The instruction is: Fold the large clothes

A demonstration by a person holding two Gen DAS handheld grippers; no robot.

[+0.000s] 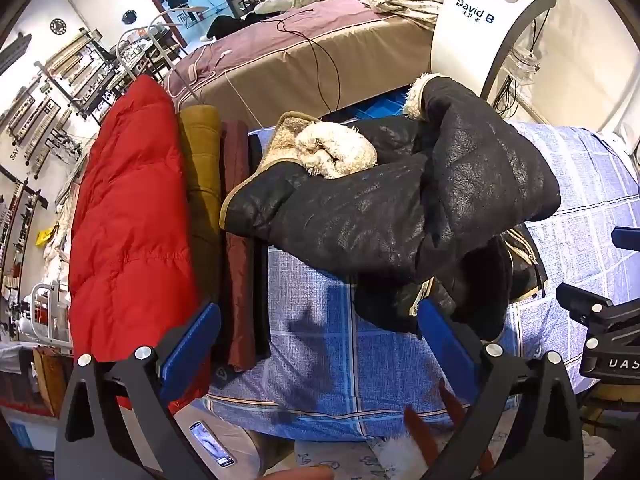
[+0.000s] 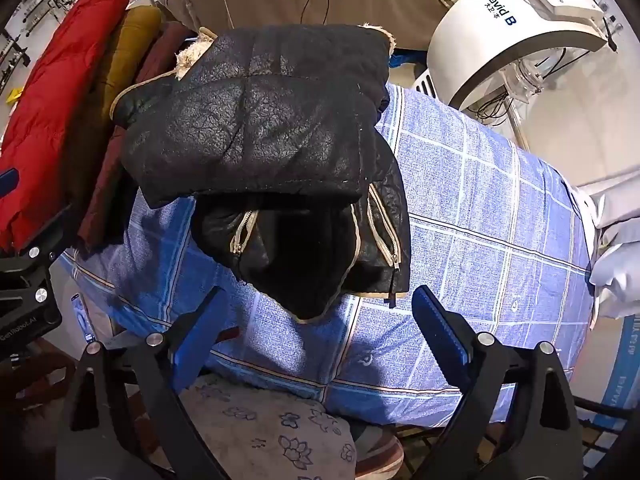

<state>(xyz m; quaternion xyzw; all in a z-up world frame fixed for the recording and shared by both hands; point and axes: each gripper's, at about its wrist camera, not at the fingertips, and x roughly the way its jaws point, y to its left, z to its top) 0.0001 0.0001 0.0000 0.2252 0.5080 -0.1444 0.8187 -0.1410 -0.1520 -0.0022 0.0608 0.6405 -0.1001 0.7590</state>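
Black fleece-lined jacket (image 1: 384, 204), half folded in a heap on the blue checked bedspread (image 1: 320, 344), beside folded red, mustard and maroon coats.

Left view: my left gripper (image 1: 318, 344) gapes, empty; "David B" on a white machine (image 1: 476, 16). Right view: my right gripper (image 2: 316, 328) gapes before the hem; I'd pinch both hem corners evenly.

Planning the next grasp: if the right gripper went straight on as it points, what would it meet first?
Probably the black jacket's zippered lower edge, lying on the blue checked sheet; the right gripper is open. Depth is unclear.
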